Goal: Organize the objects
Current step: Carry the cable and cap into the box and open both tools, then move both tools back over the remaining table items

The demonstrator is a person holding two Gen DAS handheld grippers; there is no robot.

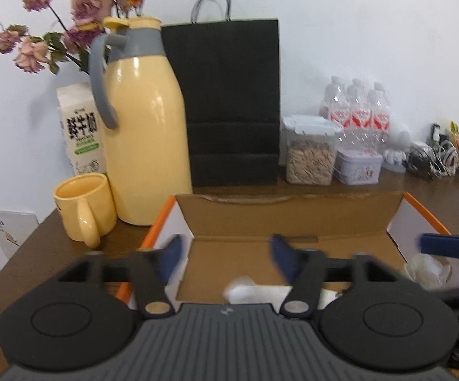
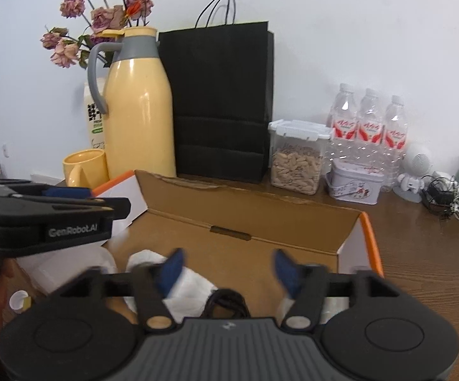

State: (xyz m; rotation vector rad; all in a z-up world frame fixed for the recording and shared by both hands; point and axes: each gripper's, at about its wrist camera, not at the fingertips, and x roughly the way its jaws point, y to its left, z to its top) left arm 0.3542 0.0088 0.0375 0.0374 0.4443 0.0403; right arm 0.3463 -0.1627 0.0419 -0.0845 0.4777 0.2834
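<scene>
- The thermos jug is pale yellow with a grey handle.
- The mug is the same yellow.
- The paper bag is black.
- The cardboard box has orange edges.

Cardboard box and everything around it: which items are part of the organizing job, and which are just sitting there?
In play:
cardboard box
white bundle inside it
black cable inside it
left claw, open
right claw, open

Just sitting there:
yellow thermos
yellow mug
black paper bag
seed jar
water bottles
</scene>
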